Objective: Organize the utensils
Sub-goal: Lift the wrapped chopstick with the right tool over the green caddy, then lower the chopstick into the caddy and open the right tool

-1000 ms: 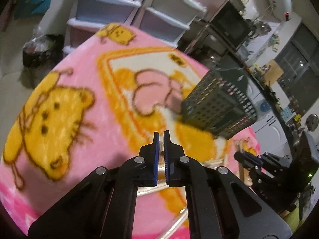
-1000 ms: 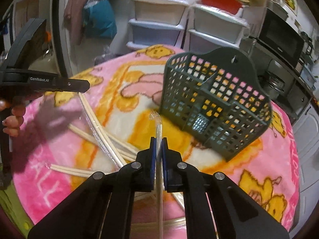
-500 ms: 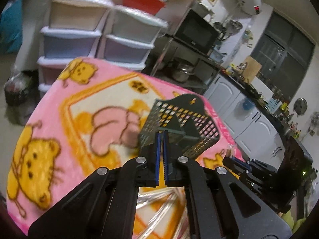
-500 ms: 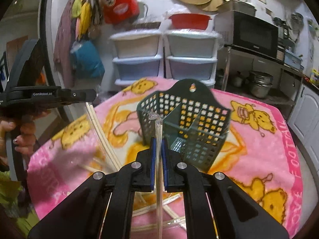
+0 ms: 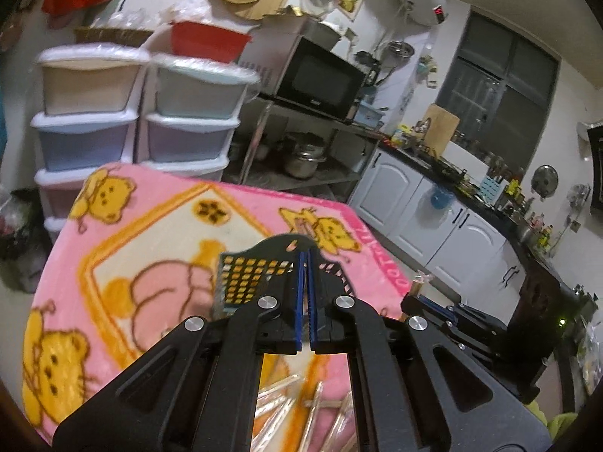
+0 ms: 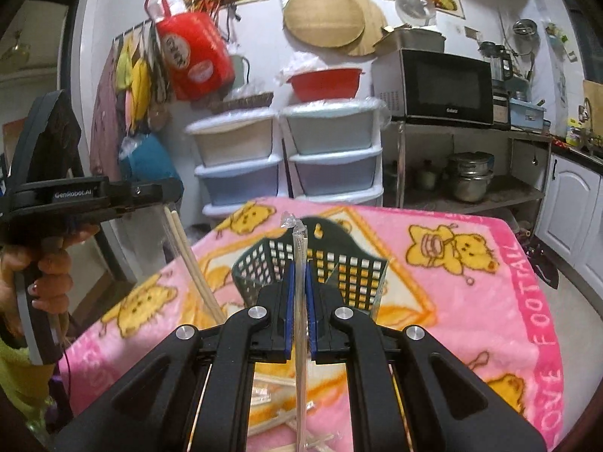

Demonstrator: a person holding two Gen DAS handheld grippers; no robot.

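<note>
A dark green perforated utensil basket point(image 6: 339, 263) stands on the pink blanket; it also shows in the left wrist view point(image 5: 248, 275). My right gripper point(image 6: 297, 263) is shut on a plastic-wrapped pair of chopsticks point(image 6: 299, 301), held upright in front of the basket. My left gripper point(image 5: 305, 260) is shut; the right wrist view shows it point(image 6: 162, 194) holding another wrapped pair of chopsticks point(image 6: 192, 263) that hangs down left of the basket. Several wrapped chopsticks point(image 5: 301, 410) lie on the blanket below both grippers.
The table carries a pink cartoon blanket point(image 6: 471, 301). Behind it stand stacked plastic drawers point(image 6: 286, 158), a metal shelf with a microwave point(image 6: 444, 90) and pots. White kitchen cabinets point(image 5: 433, 207) run along the right.
Both grippers have lifted and tilted upward with their chopsticks. The basket now appears lower and upright in both views, with more of the room showing.
</note>
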